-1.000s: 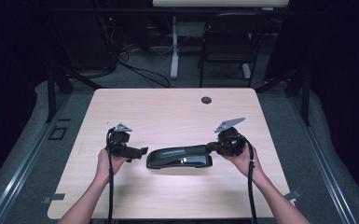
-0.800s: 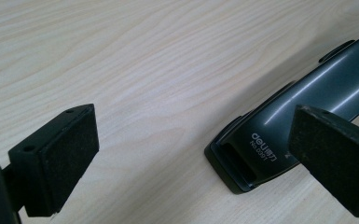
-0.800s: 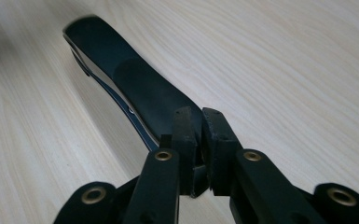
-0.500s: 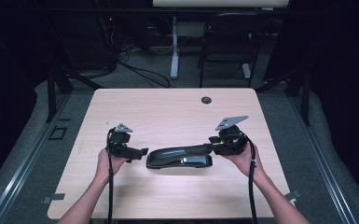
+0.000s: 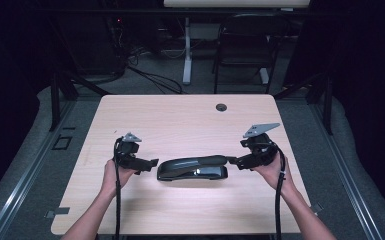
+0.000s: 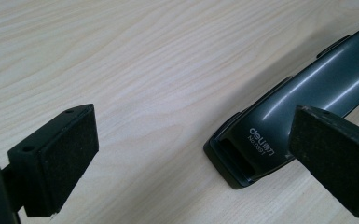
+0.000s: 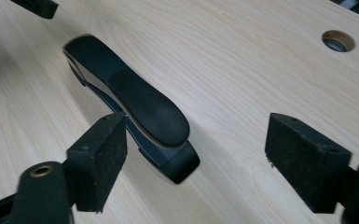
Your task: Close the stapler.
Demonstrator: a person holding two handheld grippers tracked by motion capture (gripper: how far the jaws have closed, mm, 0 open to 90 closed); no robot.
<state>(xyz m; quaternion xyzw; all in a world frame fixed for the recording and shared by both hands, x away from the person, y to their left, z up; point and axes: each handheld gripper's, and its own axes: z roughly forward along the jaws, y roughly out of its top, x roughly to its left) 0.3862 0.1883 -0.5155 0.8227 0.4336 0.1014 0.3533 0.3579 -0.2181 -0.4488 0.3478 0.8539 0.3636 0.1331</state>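
Black stapler (image 5: 192, 169) lies flat on the wooden table (image 5: 180, 120), lengthwise left to right, near the middle and a little toward the near edge, between the two hands. Left gripper (image 5: 149, 163) sits just beside the stapler's left end, tongs spread wide and pinching nothing; in the left gripper view the stapler's printed end (image 6: 256, 144) lies ahead, beside one pad. Right gripper (image 5: 232, 161) at the stapler's right end: tongs have just been opening and now stand spread, the stapler's tip (image 7: 168, 140) between the pads (image 7: 98, 158) but untouched.
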